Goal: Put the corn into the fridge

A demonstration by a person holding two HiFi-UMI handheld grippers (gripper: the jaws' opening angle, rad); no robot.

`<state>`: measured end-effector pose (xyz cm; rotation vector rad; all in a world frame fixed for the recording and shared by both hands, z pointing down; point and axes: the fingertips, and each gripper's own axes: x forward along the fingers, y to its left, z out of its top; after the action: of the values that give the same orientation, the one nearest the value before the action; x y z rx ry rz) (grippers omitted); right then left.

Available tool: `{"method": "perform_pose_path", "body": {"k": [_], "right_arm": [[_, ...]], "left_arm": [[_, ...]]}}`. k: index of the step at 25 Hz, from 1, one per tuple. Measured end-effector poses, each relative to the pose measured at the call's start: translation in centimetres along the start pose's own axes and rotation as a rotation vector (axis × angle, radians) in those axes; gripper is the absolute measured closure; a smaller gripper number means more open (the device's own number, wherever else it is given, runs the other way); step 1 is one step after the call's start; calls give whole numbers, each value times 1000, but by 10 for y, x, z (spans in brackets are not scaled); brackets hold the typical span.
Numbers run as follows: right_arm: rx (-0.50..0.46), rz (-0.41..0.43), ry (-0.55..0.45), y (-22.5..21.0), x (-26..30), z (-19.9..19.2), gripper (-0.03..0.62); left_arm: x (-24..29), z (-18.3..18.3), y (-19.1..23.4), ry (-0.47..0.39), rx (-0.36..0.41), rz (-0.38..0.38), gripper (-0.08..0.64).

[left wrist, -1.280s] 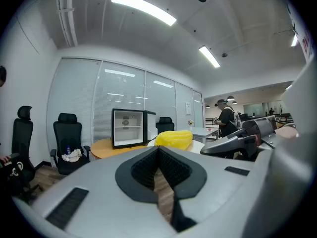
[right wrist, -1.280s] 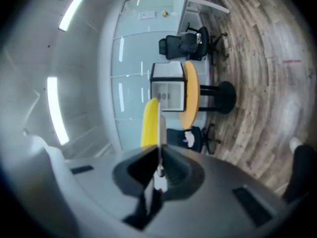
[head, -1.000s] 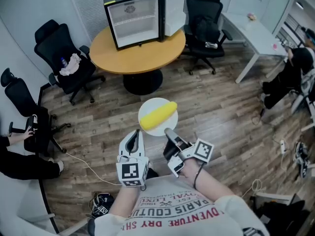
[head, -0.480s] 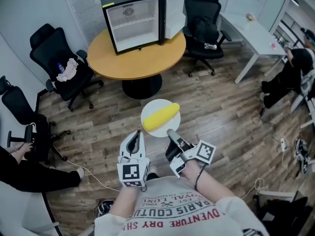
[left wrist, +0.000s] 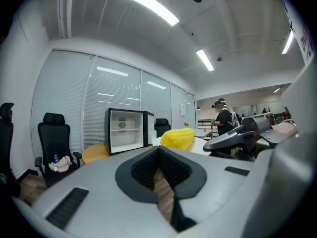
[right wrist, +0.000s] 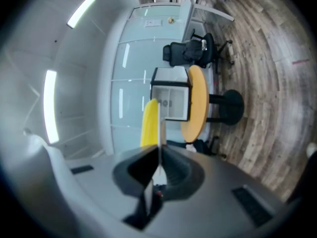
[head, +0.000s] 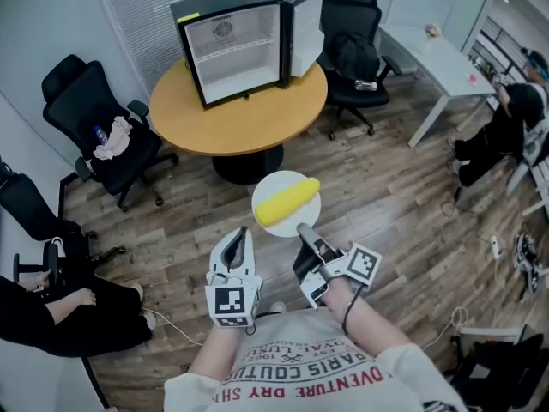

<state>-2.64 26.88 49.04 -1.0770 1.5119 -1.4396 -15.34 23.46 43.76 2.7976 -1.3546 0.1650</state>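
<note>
A yellow corn cob (head: 287, 201) lies on a white plate (head: 269, 188) held out over the wooden floor. My right gripper (head: 303, 229) is shut on the plate's near rim. In the right gripper view the plate (right wrist: 160, 131) shows edge-on between the jaws of the right gripper (right wrist: 159, 150), with the corn (right wrist: 149, 123) to its left. My left gripper (head: 239, 233) is beside it on the left, shut and holding nothing. The left gripper view shows the left gripper (left wrist: 158, 150) and the corn (left wrist: 178, 137) to the right. The black mini fridge (head: 232, 45) stands on the round table with its door (head: 305, 22) open.
The round orange table (head: 249, 114) stands ahead on a black pedestal. Black office chairs (head: 94, 123) (head: 356, 50) flank it. A white desk (head: 437, 58) is at the back right. A seated person (head: 43, 316) is at the left, another (head: 515, 114) at the right.
The table and fridge have come closer as the plate with the corn was carried forward. Both grippers keep their hold and spacing. The person at the left has shifted.
</note>
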Motion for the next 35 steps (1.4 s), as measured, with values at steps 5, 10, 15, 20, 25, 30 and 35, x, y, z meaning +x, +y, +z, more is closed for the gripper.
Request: {"method": "perform_pose_path", "body": {"k": [5,10,15,20,25,30,35], "right_arm": [[8,-14,7,-6,26,4,552],[13,-9,44,-11,56,26,552],[24,5,98,-17,89,69,552],[18,13,163,-17,126,122,552],[-15,13,228,-15,160,184,552],[-26,8,267,-20,184,235,552],[-12,-9,280,-30,201,266,552]], "left_arm": [[18,-4,17,11,-3,1,528],[51,-4,28,12,4,32,528],[97,-3,28,16,15,81,528],[153,8,29,11,13,150,528],[217,20,23,0,3,208,528],[268,21,15,-1,-14,244,528],[302,22,15,9,-15,259,528]]}}
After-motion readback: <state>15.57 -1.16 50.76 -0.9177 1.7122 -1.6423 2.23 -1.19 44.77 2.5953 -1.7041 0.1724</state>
